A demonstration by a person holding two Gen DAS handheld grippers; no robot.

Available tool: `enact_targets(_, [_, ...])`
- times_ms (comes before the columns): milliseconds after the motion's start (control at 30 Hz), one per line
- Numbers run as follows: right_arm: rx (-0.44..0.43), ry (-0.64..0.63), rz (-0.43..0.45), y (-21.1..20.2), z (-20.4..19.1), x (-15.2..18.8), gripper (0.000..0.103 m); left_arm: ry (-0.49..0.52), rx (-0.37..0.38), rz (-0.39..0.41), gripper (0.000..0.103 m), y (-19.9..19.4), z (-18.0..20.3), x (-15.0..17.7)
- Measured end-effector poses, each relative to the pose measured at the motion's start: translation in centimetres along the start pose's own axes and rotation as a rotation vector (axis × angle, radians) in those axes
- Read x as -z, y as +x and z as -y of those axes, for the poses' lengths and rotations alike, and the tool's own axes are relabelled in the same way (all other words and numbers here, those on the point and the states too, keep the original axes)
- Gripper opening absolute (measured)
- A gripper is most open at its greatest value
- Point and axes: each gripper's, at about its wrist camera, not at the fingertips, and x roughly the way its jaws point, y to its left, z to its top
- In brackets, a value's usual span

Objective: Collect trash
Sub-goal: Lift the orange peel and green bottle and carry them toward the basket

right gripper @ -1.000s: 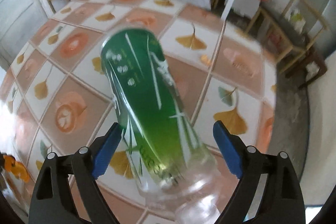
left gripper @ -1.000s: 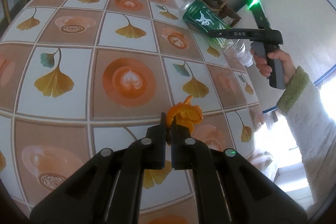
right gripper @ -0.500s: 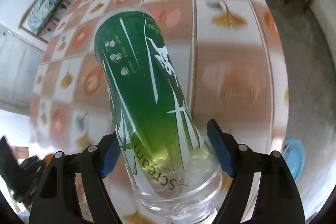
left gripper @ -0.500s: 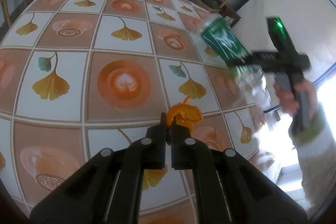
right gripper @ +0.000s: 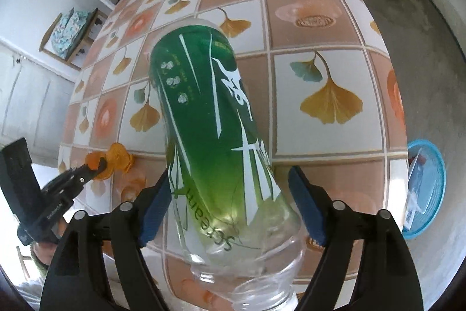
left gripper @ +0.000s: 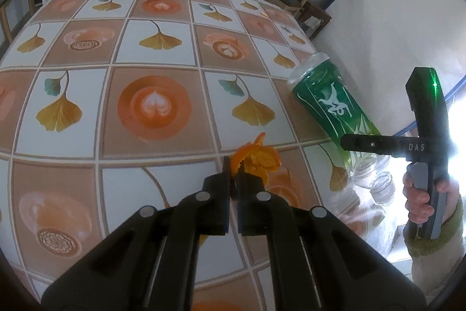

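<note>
While the left tongs (left gripper: 233, 179) pinch soft orange peel (left gripper: 256, 158), the right tongs (right gripper: 230, 204) stand wide around a light, slippery, crushable bottle (right gripper: 209, 118), best gripped mid-body

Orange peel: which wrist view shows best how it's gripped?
The left wrist view: the orange peel sits centre frame, pinched at its near edge by the shut left gripper, the rest sticking out past the tips. The right wrist view shows it small at the left edge, beside the green bottle.
</note>
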Motion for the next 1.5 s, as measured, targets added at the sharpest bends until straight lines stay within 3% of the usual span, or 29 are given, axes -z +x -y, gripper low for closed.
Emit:
enact_targets(300, [0.070,-0.070,0.051,0.4,-1.2,-0.5,0.078,0.039,-0.043,0.019,0.002,-0.4,0.8,0.0])
enact_targets(367, [0.074,-0.075,0.062,0.1,-1.1,-0.3,0.074,0.046,-0.052,0.022,0.002,-0.4,0.9,0.0])
enact_targets(567, [0.063,-0.062,0.086,-0.4,-0.9,-0.2,0.062,0.062,-0.067,0.027,0.002,-0.4,1.3,0.0])
enact_targets(1133, [-0.005,-0.012,0.152,-3.3,0.3,0.8,0.061,0.098,-0.088,0.072,0.002,-2.3,3.0,0.2])
enact_targets(1367, [-0.096,0.061,0.226,-7.1,2.5,2.2,0.061,0.120,-0.059,0.103,0.002,-4.2,5.2,-0.2])
enact_targets(1500, [-0.112,0.125,0.338,-12.5,5.2,4.4,0.061,0.180,0.003,0.134,0.002,-5.8,8.5,-1.0])
